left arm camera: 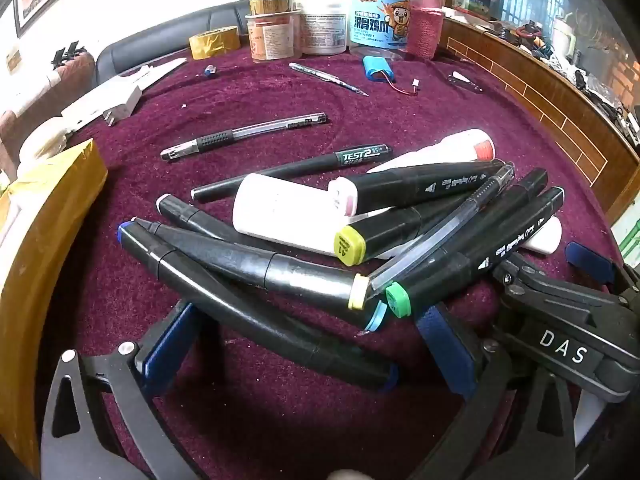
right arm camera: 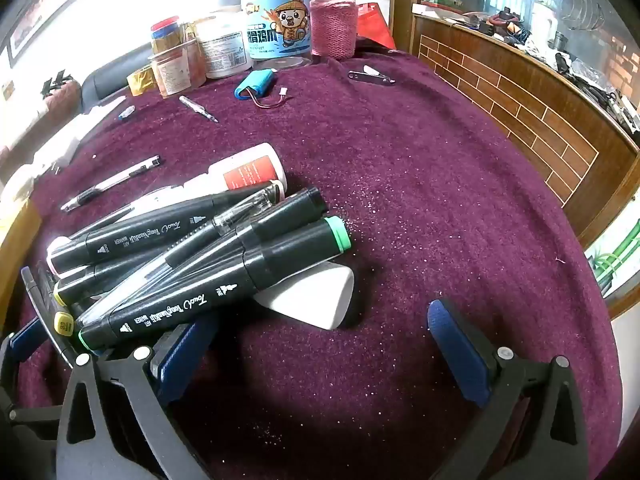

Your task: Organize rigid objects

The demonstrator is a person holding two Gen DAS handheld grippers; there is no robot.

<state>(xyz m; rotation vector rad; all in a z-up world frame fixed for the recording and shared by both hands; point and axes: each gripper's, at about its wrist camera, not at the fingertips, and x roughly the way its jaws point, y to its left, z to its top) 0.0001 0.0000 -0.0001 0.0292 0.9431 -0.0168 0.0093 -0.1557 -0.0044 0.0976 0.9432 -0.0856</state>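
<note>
a round table covered in a deep purple velvet cloth [right arm camera: 420, 184] fills both views. at its far edge stands a row of containers: a clear tub with a blue cartoon label [right arm camera: 278, 26], a flask in a pink knitted sleeve [right arm camera: 334, 26], white and orange jars, and a roll of yellow tape [left arm camera: 214, 42].

the left gripper [left arm camera: 316, 354] points down at the cloth with its two blue-padded fingers spread wide, holding nothing; the near end of the pile lies between and over them. the right gripper [right arm camera: 324, 354] is just beside it, jaws equally wide and empty, its left finger under the edge of the pile and its right finger over bare cloth.

the task's things sit in a loose pile of black markers [left arm camera: 360, 240] near the table's front, crossed over one another, with yellow, green, blue and pink end caps. a white bottle [left arm camera: 288, 212] lies in the heap, a white tube with a red label [right arm camera: 248, 170] behind it, and a white eraser [right arm camera: 320, 296] under the green-capped marker [right arm camera: 248, 276].

farther back lie a black pen marked test [left arm camera: 288, 170], a clear gel pen [left arm camera: 244, 136], a blue battery pack with a red wire [right arm camera: 256, 86], a thin silver pen [left arm camera: 328, 78] and nail clippers [right arm camera: 370, 76].
</note>
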